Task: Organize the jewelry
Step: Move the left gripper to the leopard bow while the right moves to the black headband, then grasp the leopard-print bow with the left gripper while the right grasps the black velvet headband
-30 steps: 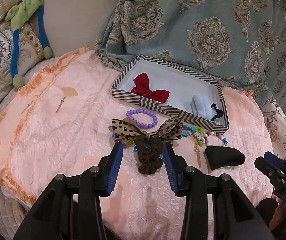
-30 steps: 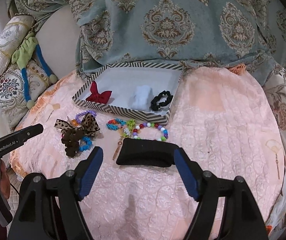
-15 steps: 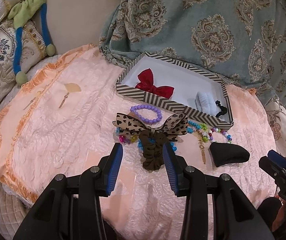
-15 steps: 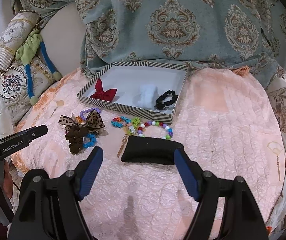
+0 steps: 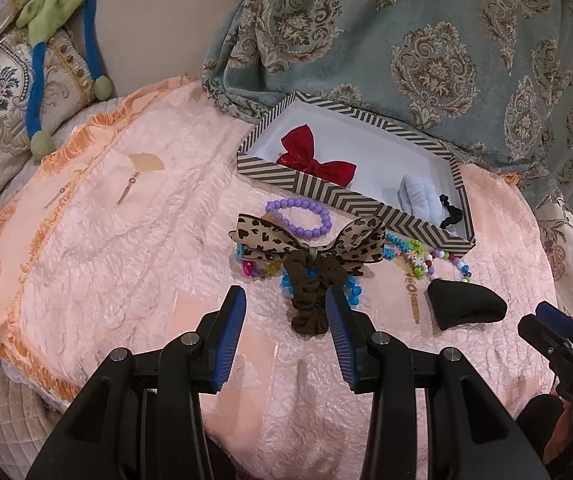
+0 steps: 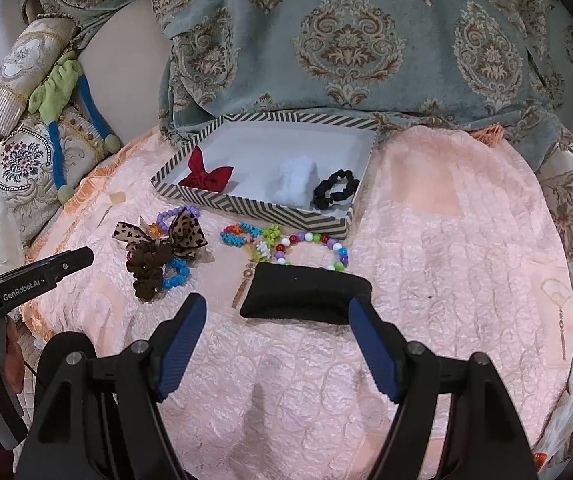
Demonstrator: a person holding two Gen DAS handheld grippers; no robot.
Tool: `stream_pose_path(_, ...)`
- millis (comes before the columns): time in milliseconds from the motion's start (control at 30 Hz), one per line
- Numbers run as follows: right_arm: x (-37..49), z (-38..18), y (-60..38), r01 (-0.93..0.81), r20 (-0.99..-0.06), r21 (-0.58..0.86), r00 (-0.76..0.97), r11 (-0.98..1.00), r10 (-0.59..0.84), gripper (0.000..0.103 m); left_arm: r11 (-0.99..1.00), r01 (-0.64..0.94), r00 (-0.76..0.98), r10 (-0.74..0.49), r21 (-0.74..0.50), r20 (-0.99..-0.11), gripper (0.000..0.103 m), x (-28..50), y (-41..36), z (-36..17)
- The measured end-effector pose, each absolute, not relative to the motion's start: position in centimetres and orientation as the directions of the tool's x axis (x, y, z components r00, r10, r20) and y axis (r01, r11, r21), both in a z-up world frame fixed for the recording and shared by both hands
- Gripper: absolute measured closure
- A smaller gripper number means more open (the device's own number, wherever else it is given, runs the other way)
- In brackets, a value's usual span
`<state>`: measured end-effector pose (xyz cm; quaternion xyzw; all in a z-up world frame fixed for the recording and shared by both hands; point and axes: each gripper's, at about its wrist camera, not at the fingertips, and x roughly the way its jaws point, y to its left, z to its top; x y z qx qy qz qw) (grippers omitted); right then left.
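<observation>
While the left tongs (image 5: 285,316) hang apart over the pink quilt (image 5: 126,248), the brown scrunchie (image 5: 310,292) with its leopard bow (image 5: 306,238) lies just ahead of their tips, near the striped box (image 5: 350,196). From the right wrist, the right tongs (image 6: 276,320) stand wide apart, a black pouch (image 6: 306,294) lying between them, beaded bracelets (image 6: 310,242) just beyond it.

A shallow striped cardboard box (image 6: 246,208) holds a red fabric bow (image 6: 206,178), a pale blue scrunchie (image 6: 297,184) and a black scrunchie (image 6: 335,189). Just in front of it lie a purple bead bracelet (image 5: 300,218), a leopard-print bow on a brown scrunchie (image 5: 310,280), multicoloured bead bracelets (image 6: 312,246) and a black fabric pad (image 6: 306,294).
</observation>
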<state>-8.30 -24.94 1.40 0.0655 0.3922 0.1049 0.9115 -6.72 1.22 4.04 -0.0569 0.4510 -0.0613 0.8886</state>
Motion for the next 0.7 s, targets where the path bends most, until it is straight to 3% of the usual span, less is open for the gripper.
stream_pose_path(267, -8.0, 1.0, -25.1, -0.136, -0.712, 0.195, 0.662, 0.971, 0.235, 0.026, 0.958, 0.051, 0.509, -0.267, -0.281, -0.818, 0.078, -6.0, 2.9, 2.3)
stream_pose_path(433, -7.5, 0.1, -25.5, -0.122, -0.725, 0.201, 0.649, 0.972, 0.231, 0.026, 0.929, 0.023, 0.461, -0.338, -0.369, -0.821, 0.071, -5.6, 4.0, 0.8)
stream_pose_path(700, -6.3, -1.7, -26.0, -0.098, -0.747, 0.214, 0.624, 0.972, 0.227, 0.026, 0.915, 0.012, 0.443, -0.365, -0.402, -0.819, 0.068, -3.6, 3.2, 0.1)
